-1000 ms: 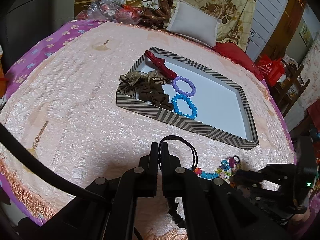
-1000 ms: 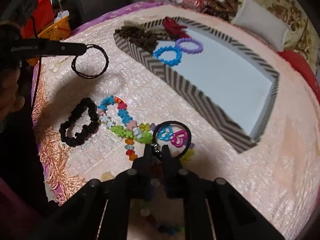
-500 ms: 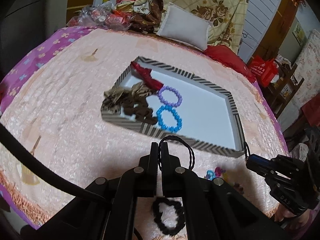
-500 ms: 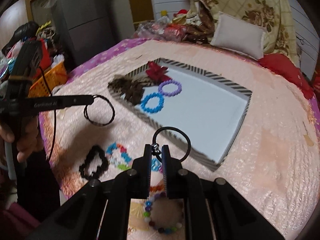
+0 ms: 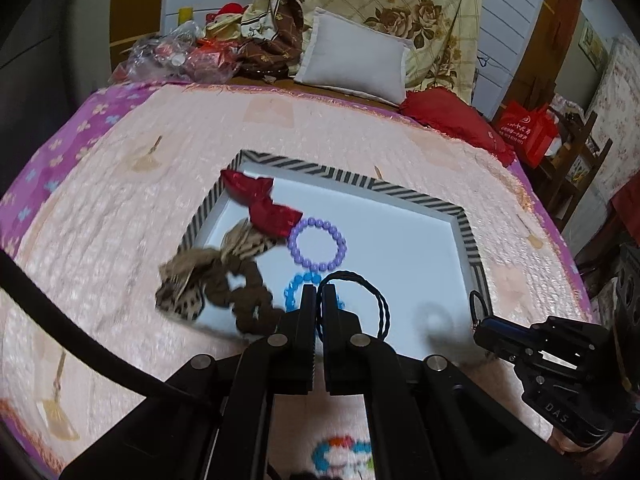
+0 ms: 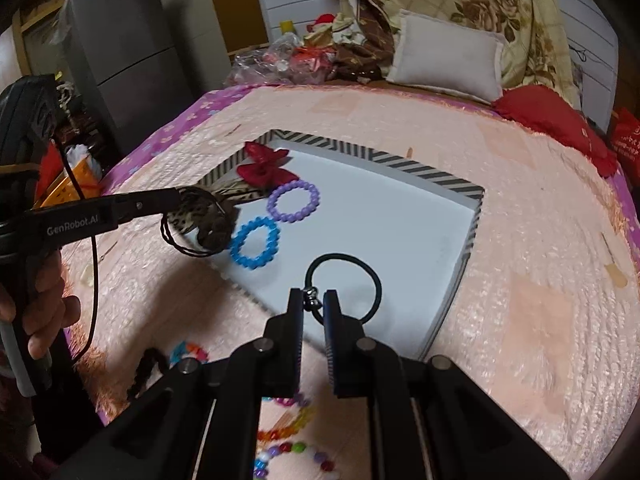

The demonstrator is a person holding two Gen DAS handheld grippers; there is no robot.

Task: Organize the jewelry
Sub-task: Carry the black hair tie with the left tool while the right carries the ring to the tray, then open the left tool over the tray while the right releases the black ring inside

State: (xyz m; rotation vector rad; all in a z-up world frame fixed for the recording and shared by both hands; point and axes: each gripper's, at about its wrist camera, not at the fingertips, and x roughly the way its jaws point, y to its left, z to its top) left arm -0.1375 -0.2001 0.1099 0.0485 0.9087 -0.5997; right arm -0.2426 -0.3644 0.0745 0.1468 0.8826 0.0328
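Two thin black hair ties, each jaw-pinched.

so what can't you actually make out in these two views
- Brown scrunchie and leopard bow, left wrist view: smeared by motion blur.
- Blue bead bracelet, left wrist view: half hidden behind the left gripper.
- Colourful beads, right wrist view: covered by the right gripper and cut by the bottom edge.

A home bedroom: quilted bed, pillow, fridge.
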